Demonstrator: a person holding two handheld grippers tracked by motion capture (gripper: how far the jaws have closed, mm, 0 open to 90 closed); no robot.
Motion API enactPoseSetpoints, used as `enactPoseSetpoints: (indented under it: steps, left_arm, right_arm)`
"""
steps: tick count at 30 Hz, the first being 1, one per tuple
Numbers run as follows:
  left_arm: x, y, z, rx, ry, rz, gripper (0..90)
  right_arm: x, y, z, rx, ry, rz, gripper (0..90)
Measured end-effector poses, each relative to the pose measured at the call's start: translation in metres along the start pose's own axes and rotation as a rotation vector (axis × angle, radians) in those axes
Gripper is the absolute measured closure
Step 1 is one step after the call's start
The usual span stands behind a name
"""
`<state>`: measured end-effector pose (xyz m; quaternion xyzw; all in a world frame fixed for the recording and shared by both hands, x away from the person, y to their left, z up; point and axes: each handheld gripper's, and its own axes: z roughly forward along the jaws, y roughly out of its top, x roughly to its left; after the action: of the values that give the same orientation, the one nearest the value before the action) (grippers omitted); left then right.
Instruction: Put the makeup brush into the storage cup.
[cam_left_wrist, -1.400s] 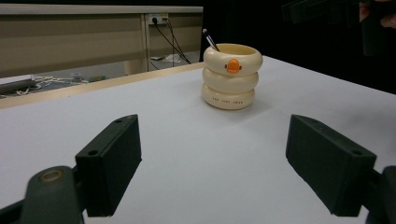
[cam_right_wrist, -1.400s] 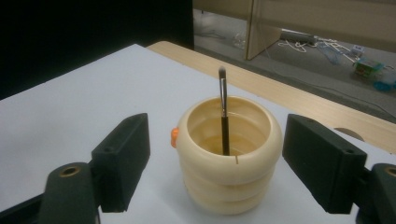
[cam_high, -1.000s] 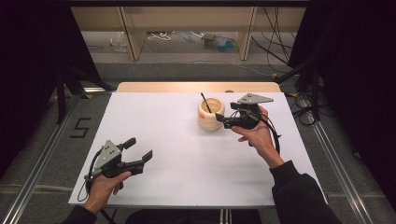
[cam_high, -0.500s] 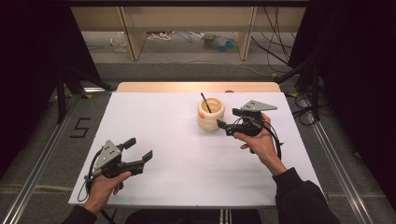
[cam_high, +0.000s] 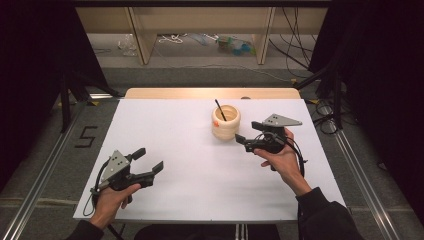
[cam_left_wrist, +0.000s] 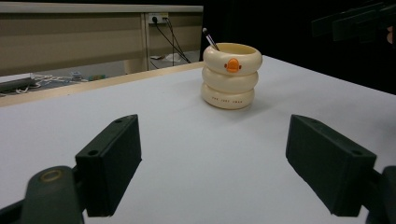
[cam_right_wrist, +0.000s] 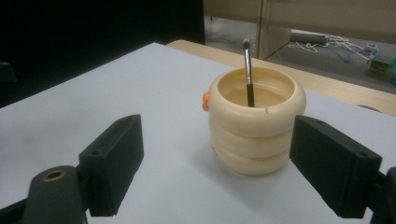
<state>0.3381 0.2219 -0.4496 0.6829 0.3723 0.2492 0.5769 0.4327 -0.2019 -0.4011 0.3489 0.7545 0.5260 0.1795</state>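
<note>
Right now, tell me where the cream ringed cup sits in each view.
High view: cream ringed cup at upper centre of the white table, just left of the right claw.
Left gripper view: upper centre-right.
Right gripper view: centre-right.
Shared landmark: the dark stick standing inside it.

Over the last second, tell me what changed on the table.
The right gripper drew back from the cream holder toward the person, jaws open, holding nothing; a gap now shows between them. The holder, the brush standing in it and the left gripper, open near the front edge, stayed put.
</note>
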Motion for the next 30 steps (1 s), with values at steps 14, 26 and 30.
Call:
enactPoseSetpoints:
  steps: [14, 26, 30]
  left_arm:
    - [0.0, 0.0, 0.0, 0.0, 0.001, -0.001, 18.1]
    - [0.0, 0.0, -0.001, -0.001, 0.003, -0.002, 18.1]
    - [0.0, 0.0, -0.001, -0.002, 0.004, -0.002, 18.1]
  right_arm:
    - [0.005, -0.011, -0.015, -0.005, 0.012, 0.015, 18.8]
    - [0.007, -0.02, -0.021, -0.023, 0.021, 0.008, 18.4]
    - [0.008, -0.022, -0.024, -0.003, 0.017, 0.004, 17.8]
